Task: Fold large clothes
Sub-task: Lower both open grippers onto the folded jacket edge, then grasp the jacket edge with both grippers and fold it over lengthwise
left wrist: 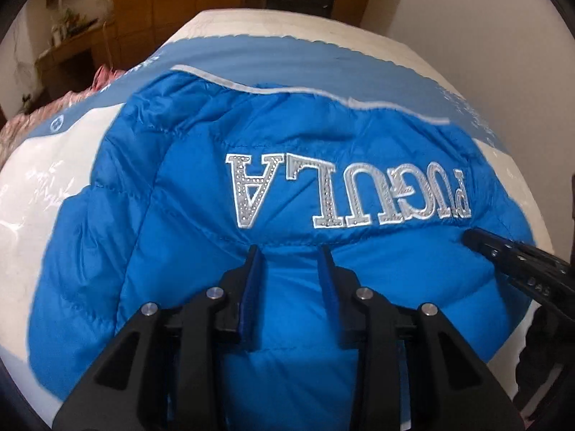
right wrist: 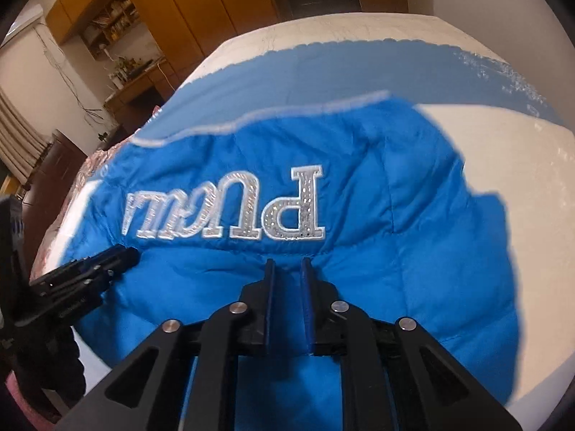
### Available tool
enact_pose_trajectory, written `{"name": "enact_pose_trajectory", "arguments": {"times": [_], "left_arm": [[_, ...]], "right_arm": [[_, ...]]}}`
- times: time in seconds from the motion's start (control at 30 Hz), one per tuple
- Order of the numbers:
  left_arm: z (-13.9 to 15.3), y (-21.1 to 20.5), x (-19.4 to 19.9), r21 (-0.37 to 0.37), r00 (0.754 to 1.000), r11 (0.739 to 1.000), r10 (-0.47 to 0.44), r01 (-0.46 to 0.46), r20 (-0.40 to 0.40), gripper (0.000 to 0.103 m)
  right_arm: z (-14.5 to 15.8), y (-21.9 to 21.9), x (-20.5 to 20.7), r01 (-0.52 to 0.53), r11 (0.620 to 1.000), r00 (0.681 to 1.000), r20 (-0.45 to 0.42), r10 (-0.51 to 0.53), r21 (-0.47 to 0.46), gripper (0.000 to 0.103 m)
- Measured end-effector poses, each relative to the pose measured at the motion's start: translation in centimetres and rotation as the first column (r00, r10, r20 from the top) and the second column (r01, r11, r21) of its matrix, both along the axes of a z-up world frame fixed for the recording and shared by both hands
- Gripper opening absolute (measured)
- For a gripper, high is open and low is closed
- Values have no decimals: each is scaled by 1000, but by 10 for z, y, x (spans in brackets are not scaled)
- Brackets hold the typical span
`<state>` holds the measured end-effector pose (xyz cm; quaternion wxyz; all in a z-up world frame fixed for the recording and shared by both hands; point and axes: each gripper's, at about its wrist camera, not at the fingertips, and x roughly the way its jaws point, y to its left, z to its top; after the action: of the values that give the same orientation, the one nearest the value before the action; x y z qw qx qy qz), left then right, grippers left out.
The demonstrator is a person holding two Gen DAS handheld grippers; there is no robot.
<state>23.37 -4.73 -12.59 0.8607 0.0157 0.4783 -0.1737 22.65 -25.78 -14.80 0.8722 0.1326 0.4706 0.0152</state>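
A blue puffer jacket (left wrist: pixel 287 136) with silver letters lies spread on a white and blue bed (left wrist: pixel 43 186). My left gripper (left wrist: pixel 289 251) hovers over its near part. The fingers (left wrist: pixel 253 262) stand apart, and blue fabric shows in the gap without the pads pressing on it. In the right wrist view the jacket (right wrist: pixel 395 186) fills the middle. My right gripper (right wrist: pixel 287 264) is shut to a narrow slit at the seam below the letters, with blue fabric in the slit. Each gripper shows in the other's view: the right gripper (left wrist: pixel 478 240) touching the jacket, the left gripper (right wrist: pixel 122 253) beside the letters.
The bed cover has a pale blue band (right wrist: pixel 359 61) beyond the jacket. Pink patterned bedding (left wrist: pixel 21 129) lies at the left edge. Wooden cabinets (right wrist: pixel 179 3) and a desk with shelves (right wrist: pixel 122 72) stand behind the bed, beside a white wall (left wrist: pixel 485 28).
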Motion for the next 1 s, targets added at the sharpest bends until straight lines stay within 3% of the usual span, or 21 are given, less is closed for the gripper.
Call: {"name": "enact_pose_trajectory", "arguments": {"times": [0.17, 0.3, 0.47, 0.6, 0.77, 1.0], "left_arm": [[-9, -10, -4, 57, 999, 998, 11, -12, 31, 33], [4, -4, -3, 35, 999, 999, 32, -32, 12, 30], [33, 3, -39, 21, 995, 1000, 16, -18, 97, 36], [11, 8, -49, 25, 998, 1000, 16, -18, 53, 38], [-6, 5, -50, 49, 997, 999, 5, -9, 74, 38], [5, 13, -43, 30, 1000, 1000, -1, 1, 9, 36]], "right_arm": [[-18, 14, -8, -2, 996, 998, 57, 8, -91, 14], [-11, 7, -8, 5, 999, 999, 45, -3, -33, 14], [21, 7, -36, -16, 1000, 994, 104, 15, 5, 21], [11, 16, -55, -29, 999, 997, 78, 30, -18, 21], [-13, 24, -54, -43, 997, 996, 79, 48, -64, 21], [-9, 13, -47, -38, 999, 999, 24, 38, 8, 20]]}}
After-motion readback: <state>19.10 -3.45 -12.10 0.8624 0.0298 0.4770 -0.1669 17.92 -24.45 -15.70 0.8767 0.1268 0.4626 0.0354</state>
